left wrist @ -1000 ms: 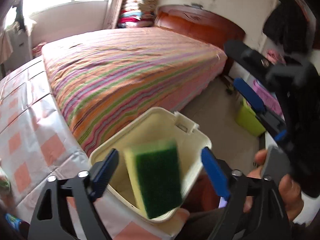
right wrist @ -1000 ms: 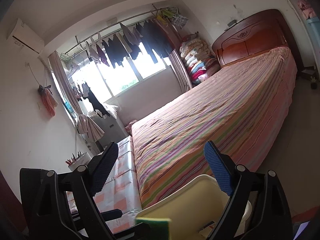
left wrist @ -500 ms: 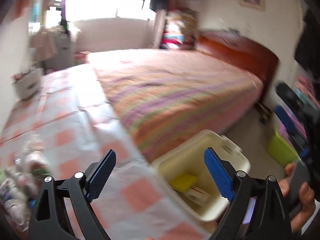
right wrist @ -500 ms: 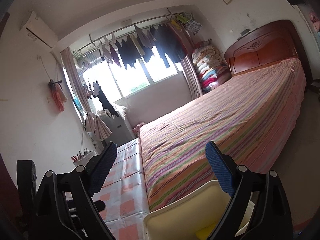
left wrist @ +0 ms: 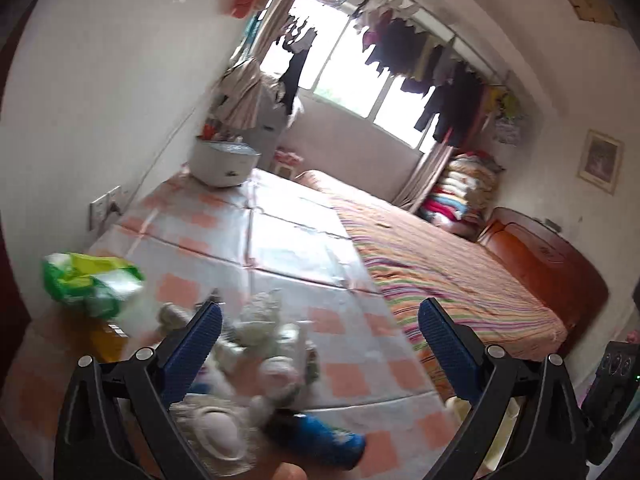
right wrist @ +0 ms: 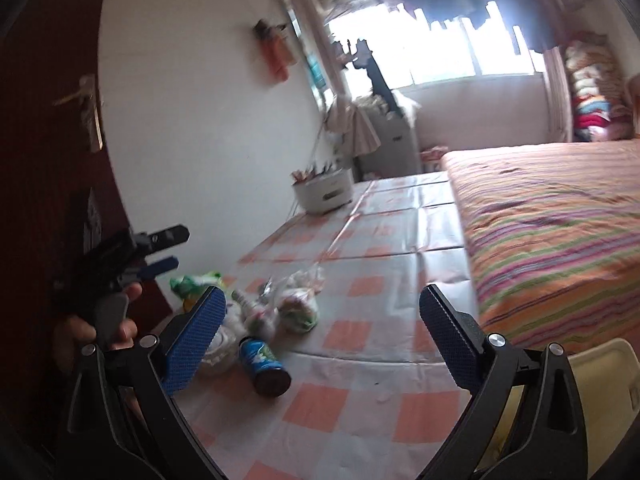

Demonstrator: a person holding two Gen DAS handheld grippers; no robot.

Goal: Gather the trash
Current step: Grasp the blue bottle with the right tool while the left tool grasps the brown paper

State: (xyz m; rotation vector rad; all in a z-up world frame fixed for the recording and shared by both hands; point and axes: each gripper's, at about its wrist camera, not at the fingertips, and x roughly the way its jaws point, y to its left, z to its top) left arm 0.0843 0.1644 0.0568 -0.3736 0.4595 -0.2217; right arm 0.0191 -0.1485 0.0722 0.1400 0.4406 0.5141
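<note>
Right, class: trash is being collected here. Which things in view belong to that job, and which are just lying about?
Belong to the job:
- blue cylindrical can lying on its side
- crumpled clear plastic bags
- green and white plastic wrapper
- cream plastic bin
- open left gripper
- open right gripper

Just lying about:
- white round pot
- striped bedspread
- stacked folded blankets

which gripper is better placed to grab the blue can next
Left, probably. The left gripper, open and empty, hangs right over the trash pile with the blue can just below its fingers. The right gripper, also open, sits farther back.
</note>
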